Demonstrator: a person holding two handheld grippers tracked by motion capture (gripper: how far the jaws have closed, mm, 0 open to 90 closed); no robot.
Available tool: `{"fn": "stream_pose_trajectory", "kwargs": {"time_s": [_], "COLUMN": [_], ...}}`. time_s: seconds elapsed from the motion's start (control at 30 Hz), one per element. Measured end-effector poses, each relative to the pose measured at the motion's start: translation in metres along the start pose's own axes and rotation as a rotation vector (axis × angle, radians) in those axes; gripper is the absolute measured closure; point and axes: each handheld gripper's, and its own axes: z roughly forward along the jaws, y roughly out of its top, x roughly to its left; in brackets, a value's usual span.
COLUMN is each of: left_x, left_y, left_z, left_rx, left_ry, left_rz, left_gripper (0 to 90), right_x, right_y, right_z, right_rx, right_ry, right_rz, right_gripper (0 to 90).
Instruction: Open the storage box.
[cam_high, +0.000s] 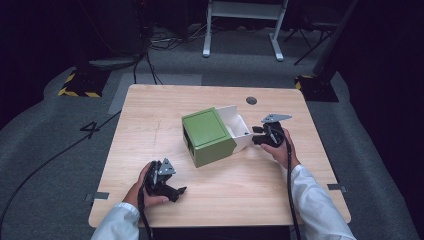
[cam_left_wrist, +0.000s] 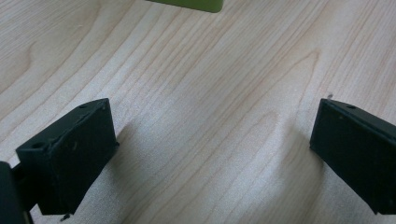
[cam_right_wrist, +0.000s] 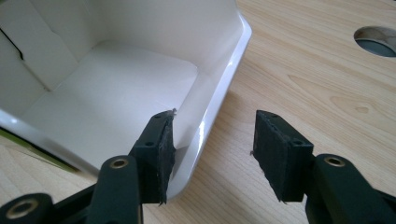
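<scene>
Dark room, floor marked "4" (cam_high: 91, 129), wood table (cam_high: 150, 110): right gripper (cam_right_wrist: 212, 149) jaws straddle white drawer (cam_right_wrist: 116, 93) wall of unlabelled green box (cam_high: 207, 136) without pinching it; left gripper (cam_high: 170, 186) open, empty.

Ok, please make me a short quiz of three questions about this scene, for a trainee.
1. True or false: the white tray sits fully inside the green box.
2. Which gripper has a tray wall between its jaws? A: left gripper. B: right gripper.
3. What lies between the left gripper's jaws?
Key: 1 false, the tray sticks out of the box. 2 B. 3 The bare table.
</scene>
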Motion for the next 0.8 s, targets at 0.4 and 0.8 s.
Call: {"fn": "stream_pose_trajectory", "kwargs": {"time_s": [0.4,0.8], "left_x": [0.0,0.0], "left_y": [0.0,0.0], "left_z": [0.0,0.0], "left_rx": [0.0,0.0], "left_ry": [-0.001,0.0], "left_rz": [-0.001,0.0], "left_gripper": [0.5,0.5], "right_x": [-0.011,-0.019], "right_y": [-0.003,-0.005], "right_z": [-0.005,-0.009], "right_rx": [-0.001,-0.002], "right_ry": [-0.02,-0.038], "right_rz": [0.026,0.046], "right_gripper": [43.1,42.4]}}
